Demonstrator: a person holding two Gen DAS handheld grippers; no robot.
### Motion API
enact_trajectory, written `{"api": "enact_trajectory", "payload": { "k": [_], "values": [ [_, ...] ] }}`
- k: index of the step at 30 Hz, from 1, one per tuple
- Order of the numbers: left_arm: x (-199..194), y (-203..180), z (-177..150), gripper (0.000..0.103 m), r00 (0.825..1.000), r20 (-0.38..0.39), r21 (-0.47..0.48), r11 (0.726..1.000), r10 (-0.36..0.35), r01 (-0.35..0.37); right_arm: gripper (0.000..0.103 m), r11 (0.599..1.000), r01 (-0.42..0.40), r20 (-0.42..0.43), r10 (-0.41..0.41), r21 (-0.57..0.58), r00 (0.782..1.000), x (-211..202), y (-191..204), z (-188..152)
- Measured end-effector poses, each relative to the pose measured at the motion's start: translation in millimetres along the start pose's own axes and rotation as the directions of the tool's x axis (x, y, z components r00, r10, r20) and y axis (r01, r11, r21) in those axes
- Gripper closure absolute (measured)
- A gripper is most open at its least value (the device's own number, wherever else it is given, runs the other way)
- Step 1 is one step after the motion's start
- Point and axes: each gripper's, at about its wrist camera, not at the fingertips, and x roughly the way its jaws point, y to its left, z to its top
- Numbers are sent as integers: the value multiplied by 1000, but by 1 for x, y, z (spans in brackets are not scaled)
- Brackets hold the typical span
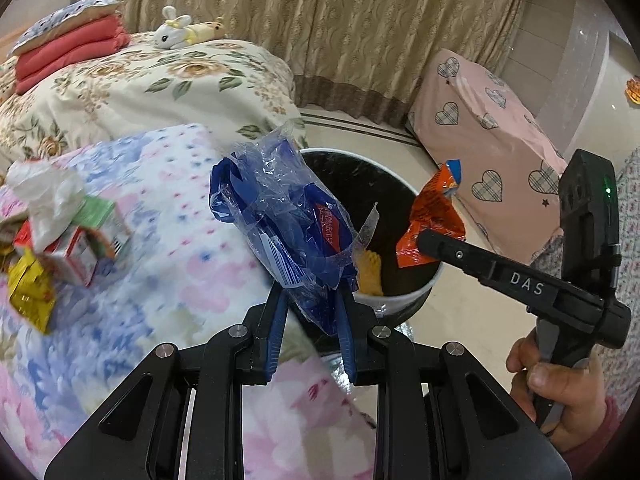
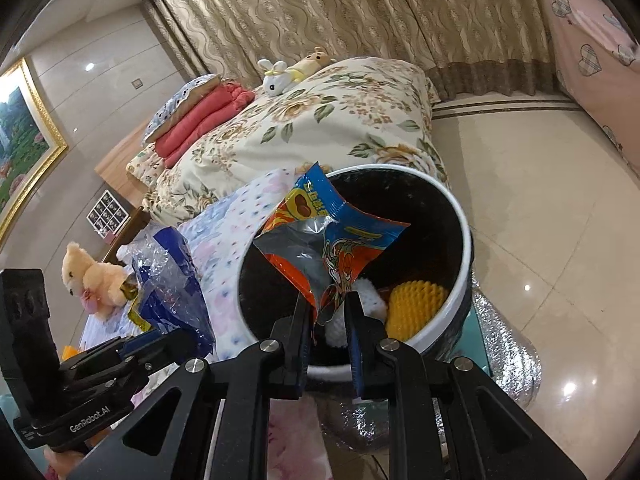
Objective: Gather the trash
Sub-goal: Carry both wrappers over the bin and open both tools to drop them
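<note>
Left hand-held gripper (image 1: 310, 296) clamps blue wrapper (image 1: 280, 216); right hand-held gripper (image 2: 330, 312) clamps orange wrapper (image 2: 340, 240).

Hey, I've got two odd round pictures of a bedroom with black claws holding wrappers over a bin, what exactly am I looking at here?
Those claws are hand-held grabbers, not a robot: a person grips one in each hand. Each picture comes from a wide-angle camera mounted on one grabber, looking along its jaws.

In the left-hand camera's picture, the left gripper is shut on a crumpled blue plastic bag. Off to the side you see the person's right hand with the other grabber.

In the right-hand camera's picture, the right gripper is shut on an orange snack wrapper, held over the trash bin, which already holds something yellow.

More litter, a small carton and a yellow wrapper, lies on the flowery blanket.
</note>
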Motion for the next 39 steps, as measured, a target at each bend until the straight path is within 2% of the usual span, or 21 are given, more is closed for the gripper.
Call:
{"api": "enact_trajectory", "payload": {
  "k": [10,17,18,20,21,22,25,27,32,39],
  "values": [
    [24,-16,18,81,999,-26,47,999,-23,25,83,1000,21,-11,-21,-2,1000,7,-9,13],
    [40,-15,21,80,998,-55,39,999,-23,25,82,1000,31,-35,-31,-5,999,14,-14,18],
    [41,-15,20,77,998,-58,39,999,-19,21,82,1000,28,-42,-28,-5,999,16,-15,17],
    [44,-14,20,67,997,-68,35,999,-20,23,73,1000,28,-51,-28,2,998,18,-17,18],
    [44,-14,19,56,997,-71,31,999,-15,17,66,1000,29,-52,-29,6,998,19,-18,18],
    [44,-14,19,50,998,-68,27,1000,-11,13,60,999,30,-52,-29,11,998,19,-20,18],
    [41,-11,16,48,998,-63,20,1000,-14,15,58,999,32,-47,-31,30,998,18,-25,19],
    [38,-9,13,45,998,-59,14,1000,-10,11,53,999,33,-41,-32,39,999,15,-27,19],
    [27,1,0,44,999,-46,-13,1000,-1,0,49,999,27,-21,-26,47,999,6,-23,15],
    [2,30,-28,44,999,-32,-84,996,37,-40,31,1000,-5,2,5,24,1000,-1,0,3]
  ]
}}
